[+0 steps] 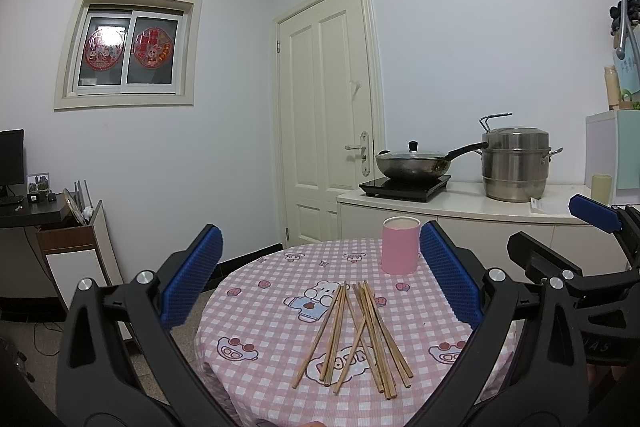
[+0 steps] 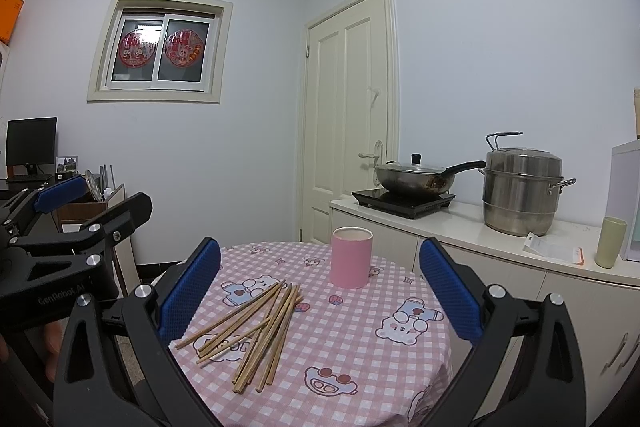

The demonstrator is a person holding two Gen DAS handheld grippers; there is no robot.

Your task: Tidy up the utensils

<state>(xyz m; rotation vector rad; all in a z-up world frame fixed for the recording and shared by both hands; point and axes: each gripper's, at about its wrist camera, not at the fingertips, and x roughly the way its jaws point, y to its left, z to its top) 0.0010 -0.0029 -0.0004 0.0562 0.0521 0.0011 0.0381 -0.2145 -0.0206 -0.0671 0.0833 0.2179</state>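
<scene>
Chopsticks [image 1: 356,335] loose on tablecloth [image 1: 260,367], long axes toward pink cup [image 1: 400,246]; both tools wide open, empty.

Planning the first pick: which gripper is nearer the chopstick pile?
Left, slightly. The chopstick pile lies centred ahead of the left gripper, but left of centre before the right gripper. Both are open, above the table.

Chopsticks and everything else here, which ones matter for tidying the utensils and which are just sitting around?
For the job: chopsticks, pink cup, left gripper, right gripper.
Lying about: wok, steel steamer pot, green cup.
</scene>
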